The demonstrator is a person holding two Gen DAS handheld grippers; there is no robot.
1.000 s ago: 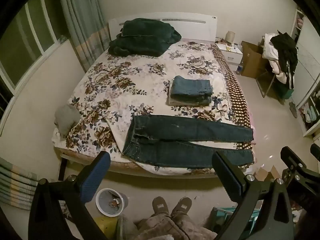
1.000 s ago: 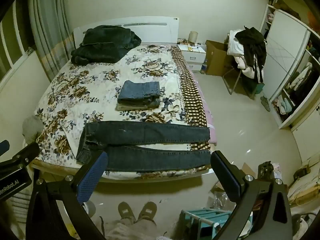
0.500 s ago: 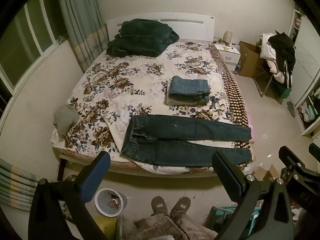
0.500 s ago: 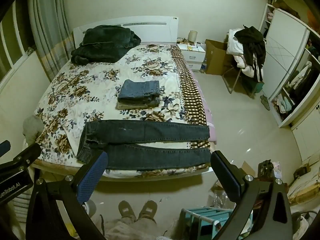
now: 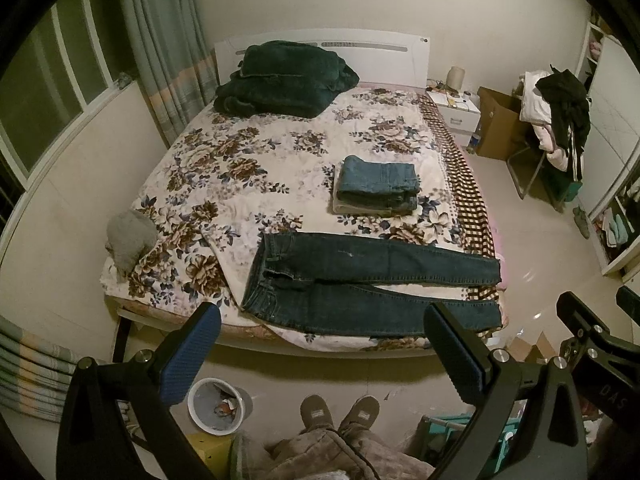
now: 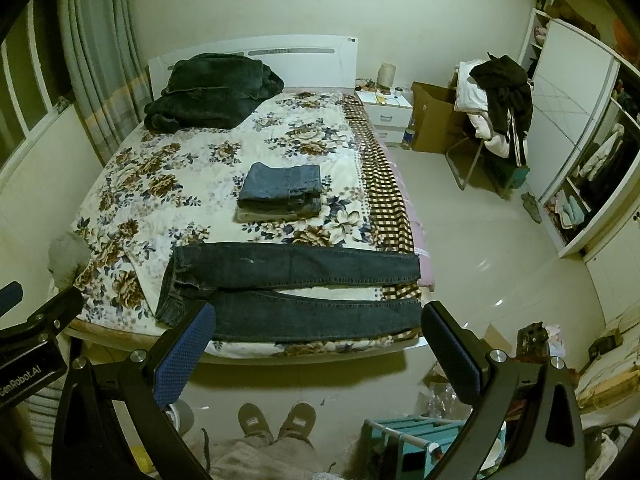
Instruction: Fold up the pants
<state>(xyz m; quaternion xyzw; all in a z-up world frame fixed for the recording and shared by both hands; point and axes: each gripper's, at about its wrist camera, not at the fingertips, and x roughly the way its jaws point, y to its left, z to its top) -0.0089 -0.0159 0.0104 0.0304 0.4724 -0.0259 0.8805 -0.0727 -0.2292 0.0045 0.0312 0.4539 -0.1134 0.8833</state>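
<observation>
Dark blue jeans (image 5: 360, 280) lie flat across the near end of the floral bed (image 5: 248, 168), waist to the left, legs spread to the right; they also show in the right wrist view (image 6: 296, 288). My left gripper (image 5: 322, 354) is open and empty, held back from the bed above the floor. My right gripper (image 6: 318, 352) is open and empty too, also short of the bed's near edge. A stack of folded jeans (image 5: 376, 190) sits further up the bed, also seen in the right wrist view (image 6: 280, 192).
A dark green blanket (image 5: 280, 80) lies by the headboard. A grey bundle (image 5: 128, 238) sits at the bed's left corner. A waste bin (image 5: 216, 406) stands on the floor by my feet. A nightstand (image 6: 386, 108), cardboard box (image 6: 434, 120) and clothes-laden chair (image 6: 496, 112) stand right.
Both views have drifted slightly; the bed and jeans sit a little further off. The jeans have not moved and both grippers stay open.
</observation>
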